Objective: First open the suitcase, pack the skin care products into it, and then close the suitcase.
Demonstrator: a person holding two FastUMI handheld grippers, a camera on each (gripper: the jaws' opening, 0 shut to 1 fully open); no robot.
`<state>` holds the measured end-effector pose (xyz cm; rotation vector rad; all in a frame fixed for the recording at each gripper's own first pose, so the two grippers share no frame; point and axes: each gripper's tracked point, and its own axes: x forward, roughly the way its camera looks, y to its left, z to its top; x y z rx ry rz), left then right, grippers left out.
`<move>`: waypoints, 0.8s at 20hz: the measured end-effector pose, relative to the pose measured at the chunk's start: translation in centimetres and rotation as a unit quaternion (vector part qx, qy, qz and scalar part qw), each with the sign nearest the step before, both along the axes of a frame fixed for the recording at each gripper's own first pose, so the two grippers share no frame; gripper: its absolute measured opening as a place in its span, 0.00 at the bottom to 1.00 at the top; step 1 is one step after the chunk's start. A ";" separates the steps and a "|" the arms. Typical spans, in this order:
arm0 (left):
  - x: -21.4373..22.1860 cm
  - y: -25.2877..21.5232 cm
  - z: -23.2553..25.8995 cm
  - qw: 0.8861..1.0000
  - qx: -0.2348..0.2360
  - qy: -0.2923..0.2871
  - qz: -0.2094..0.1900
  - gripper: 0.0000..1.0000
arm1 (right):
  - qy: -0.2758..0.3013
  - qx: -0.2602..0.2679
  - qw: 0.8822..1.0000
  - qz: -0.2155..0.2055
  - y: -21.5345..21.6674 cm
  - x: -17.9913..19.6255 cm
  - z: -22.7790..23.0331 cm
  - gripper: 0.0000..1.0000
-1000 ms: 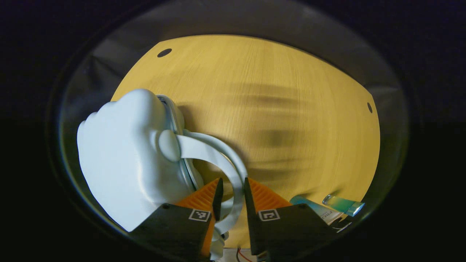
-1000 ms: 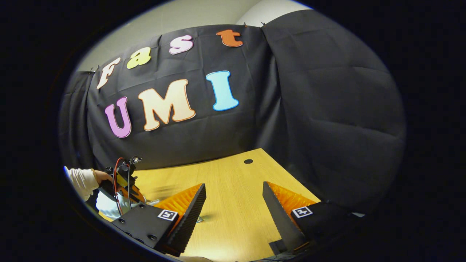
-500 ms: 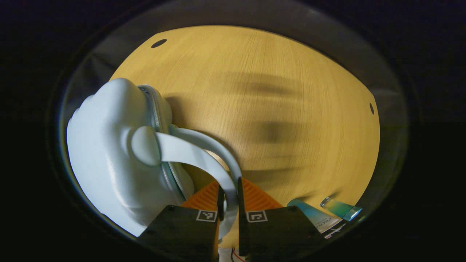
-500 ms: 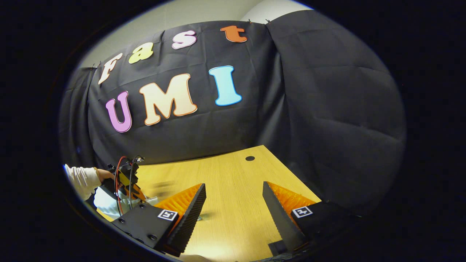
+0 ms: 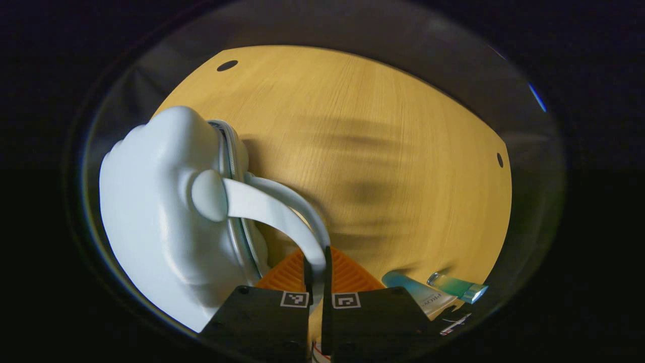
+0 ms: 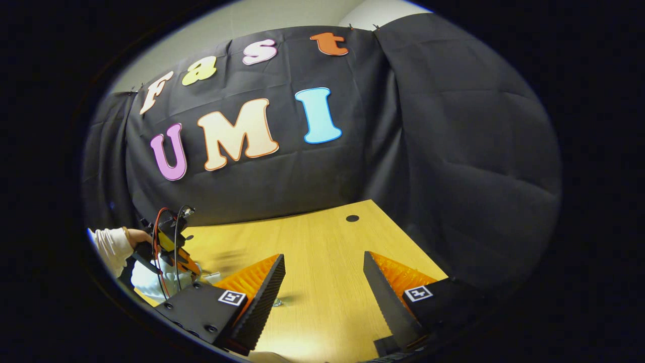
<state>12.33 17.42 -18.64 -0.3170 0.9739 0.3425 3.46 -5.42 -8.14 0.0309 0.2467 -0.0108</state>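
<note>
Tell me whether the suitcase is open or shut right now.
Shut. In the left gripper view the suitcase's two shells meet along the zipper with no gap. The left gripper is shut on its handle.

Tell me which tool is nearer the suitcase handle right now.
Left. The left tool is clamped on the suitcase handle; the right tool hangs open over bare table, well off to the side.

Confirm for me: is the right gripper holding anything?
No. The right gripper hangs open above the table, nothing between its fingers.
</note>
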 end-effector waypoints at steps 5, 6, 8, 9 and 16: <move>-0.7 -1.1 3.0 0.999 -0.007 -0.040 -0.029 0.02 | -0.003 0.004 0.999 0.032 2.0 0.6 0.1 0.98; -1.0 -1.2 3.8 0.998 -0.005 -0.048 -0.038 0.03 | -0.003 0.005 0.999 0.039 2.4 0.5 0.0 0.98; -1.8 -1.6 5.1 0.997 -0.003 -0.057 -0.051 0.02 | -0.003 0.005 0.999 0.051 3.1 0.5 -0.2 0.98; -2.2 -1.8 5.8 0.997 -0.005 -0.063 -0.052 0.02 | -0.002 0.005 0.998 0.056 3.3 0.4 -0.3 0.98; -4.7 -0.8 11.1 0.990 0.001 -0.132 -0.042 0.02 | 0.000 0.011 0.996 0.088 5.2 0.3 -0.7 0.98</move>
